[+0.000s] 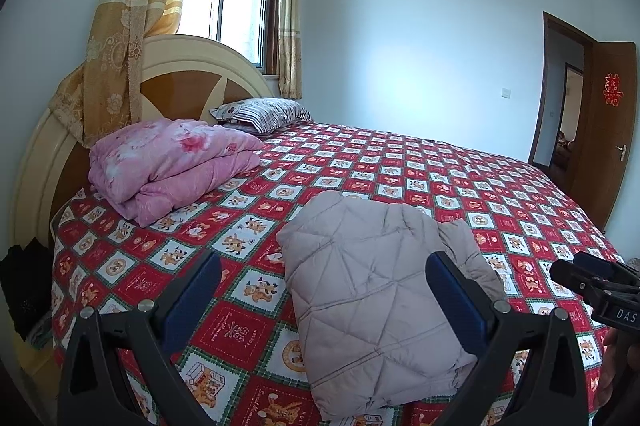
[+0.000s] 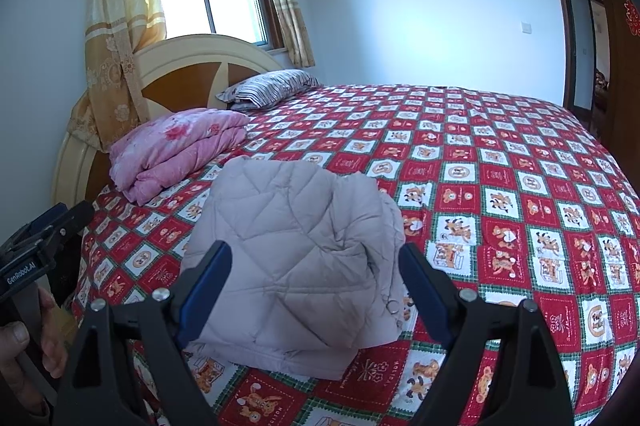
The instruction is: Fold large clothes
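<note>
A pale grey quilted jacket [image 1: 372,290] lies folded into a compact bundle on the red patterned bedspread [image 1: 460,186], near the bed's front edge. My left gripper [image 1: 324,262] hovers just before it, open, with its blue pads wide apart and nothing pinched. In the right wrist view the same jacket [image 2: 292,250] lies between and beyond the fingers of my right gripper [image 2: 316,254], which is open too and touches no cloth. The right gripper [image 1: 592,278] also shows at the right edge of the left wrist view, and the left gripper [image 2: 60,222] shows at the left edge of the right wrist view, held by a hand [image 2: 24,342].
A folded pink quilt [image 1: 168,166] and a striped pillow [image 1: 264,112] lie by the rounded headboard [image 1: 188,66] at the back left. Curtains [image 1: 120,38] and a window stand behind it. An open brown door [image 1: 612,130] is at the far right. The bedspread [image 2: 520,166] stretches flat to the right.
</note>
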Action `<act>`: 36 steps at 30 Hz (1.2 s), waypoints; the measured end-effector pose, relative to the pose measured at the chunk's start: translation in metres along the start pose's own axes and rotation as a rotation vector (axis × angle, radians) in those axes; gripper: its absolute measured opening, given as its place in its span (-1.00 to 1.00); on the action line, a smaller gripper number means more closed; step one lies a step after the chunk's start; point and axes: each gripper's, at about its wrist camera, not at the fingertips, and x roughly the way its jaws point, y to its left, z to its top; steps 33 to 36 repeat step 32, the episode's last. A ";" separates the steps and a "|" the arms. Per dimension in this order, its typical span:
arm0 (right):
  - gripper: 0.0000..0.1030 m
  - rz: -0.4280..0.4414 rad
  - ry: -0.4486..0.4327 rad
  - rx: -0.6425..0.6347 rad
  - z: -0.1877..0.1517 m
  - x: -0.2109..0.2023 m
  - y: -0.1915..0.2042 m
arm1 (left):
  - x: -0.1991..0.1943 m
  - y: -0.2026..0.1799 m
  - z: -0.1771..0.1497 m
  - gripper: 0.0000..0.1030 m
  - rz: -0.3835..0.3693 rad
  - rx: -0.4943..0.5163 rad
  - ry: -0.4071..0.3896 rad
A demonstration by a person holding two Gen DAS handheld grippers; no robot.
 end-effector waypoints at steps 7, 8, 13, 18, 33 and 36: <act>0.70 0.000 -0.001 -0.001 0.000 0.000 0.000 | 0.001 -0.001 0.001 0.98 -0.004 0.021 -0.007; 0.70 0.001 -0.001 -0.001 0.000 0.000 0.000 | 0.001 -0.001 0.001 0.98 -0.006 0.022 -0.008; 0.70 0.001 0.000 -0.001 0.000 0.000 0.000 | 0.002 -0.003 0.001 0.98 -0.010 0.026 -0.003; 0.70 0.000 0.000 -0.003 0.000 0.000 0.001 | 0.007 -0.002 0.000 0.98 -0.021 0.012 0.024; 0.70 0.003 0.017 -0.004 -0.005 0.002 -0.008 | 0.008 -0.012 -0.008 0.98 0.022 0.078 0.001; 0.70 0.003 0.017 -0.004 -0.005 0.002 -0.008 | 0.008 -0.012 -0.008 0.98 0.022 0.078 0.001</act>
